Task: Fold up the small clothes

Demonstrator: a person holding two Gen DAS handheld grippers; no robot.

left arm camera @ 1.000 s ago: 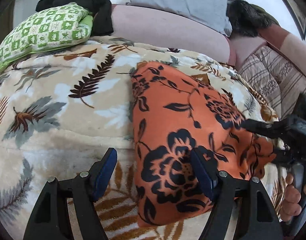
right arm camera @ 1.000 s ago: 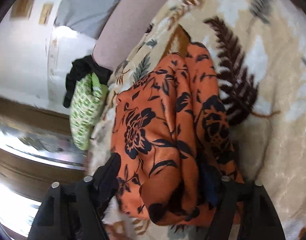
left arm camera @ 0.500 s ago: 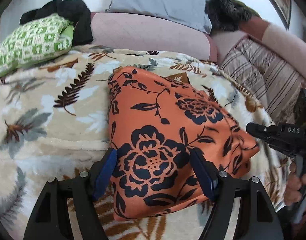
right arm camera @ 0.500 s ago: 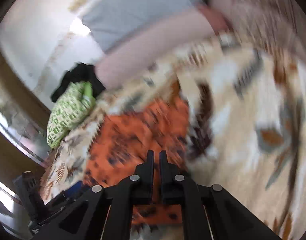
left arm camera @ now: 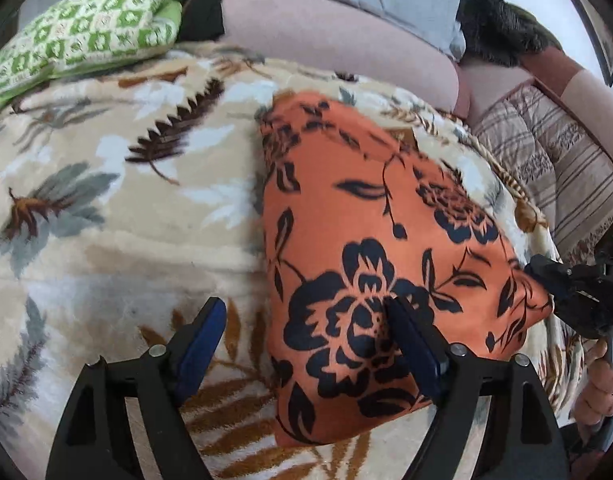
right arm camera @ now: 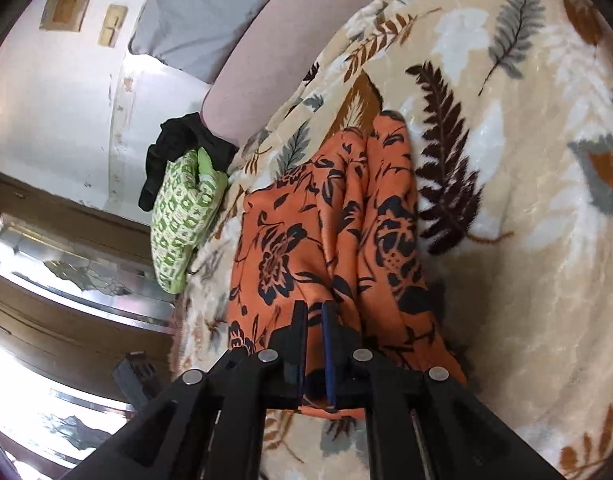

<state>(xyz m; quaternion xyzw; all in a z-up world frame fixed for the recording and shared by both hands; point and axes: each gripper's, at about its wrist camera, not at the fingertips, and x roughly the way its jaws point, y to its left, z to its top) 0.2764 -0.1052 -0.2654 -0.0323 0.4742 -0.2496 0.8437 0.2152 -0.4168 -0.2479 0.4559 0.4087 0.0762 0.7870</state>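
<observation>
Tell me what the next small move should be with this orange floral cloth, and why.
Probably bring the left tool down and close it on the near edge of the orange floral cloth. The right tool is already shut on the cloth's corner, while the left tool's jaws, which have just been opening, stand wide above the cloth and the leaf-print blanket, gripping nothing. A fold likely needs both corners held.

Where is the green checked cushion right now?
The green cushion lies at the far left end of the bed in the left wrist view, on the leaf-print blanket, with a black garment beside it, well clear of the orange cloth.
</observation>
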